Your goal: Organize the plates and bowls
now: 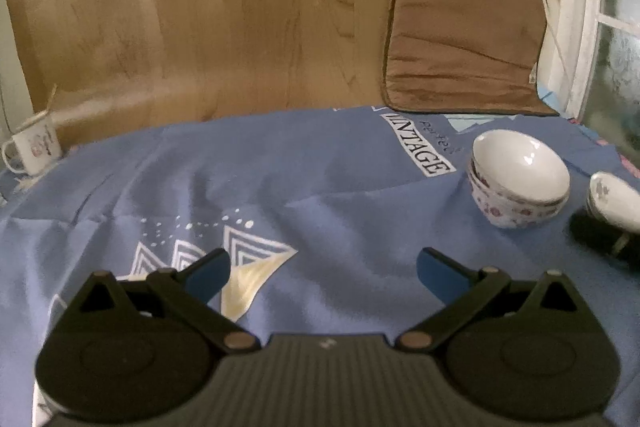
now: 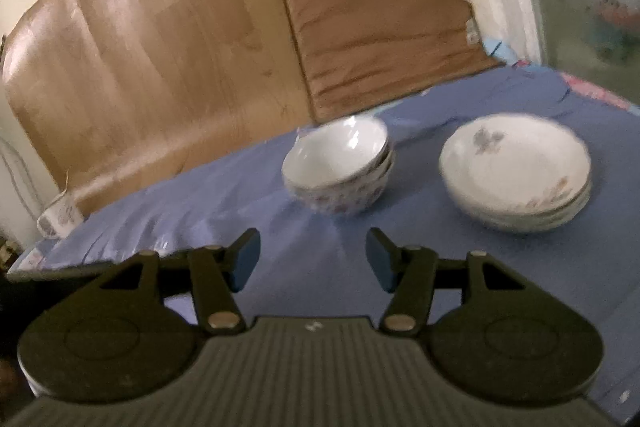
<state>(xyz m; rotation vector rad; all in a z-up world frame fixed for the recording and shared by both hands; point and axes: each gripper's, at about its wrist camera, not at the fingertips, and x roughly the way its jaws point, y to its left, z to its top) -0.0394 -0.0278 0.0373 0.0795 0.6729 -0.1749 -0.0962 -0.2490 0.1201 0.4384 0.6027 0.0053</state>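
Left gripper [image 1: 322, 263]: jaws wide apart, holding nothing, over blue cloth [image 1: 280, 179]. Right gripper [image 2: 313, 259]: jaws apart, likewise bare. Beyond it, nested bowls [image 2: 339, 169] left, stacked plates [image 2: 516, 175] right, near but not touching. Mug [image 1: 34, 149] at cloth's far-left edge.

Blue cloth [image 1: 280, 179], mug [image 1: 34, 147], brown cushion [image 1: 464, 35]

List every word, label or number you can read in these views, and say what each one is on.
"VINTAGE": white label printed on the blue cloth, text at; its first letter is partly hidden by a fold.
"Perfect": small script beside that label, read with some doubt.
Mug at the far left: a print, too blurred to read.
Stacked bowls and stacked plates: floral patterns only, no text.
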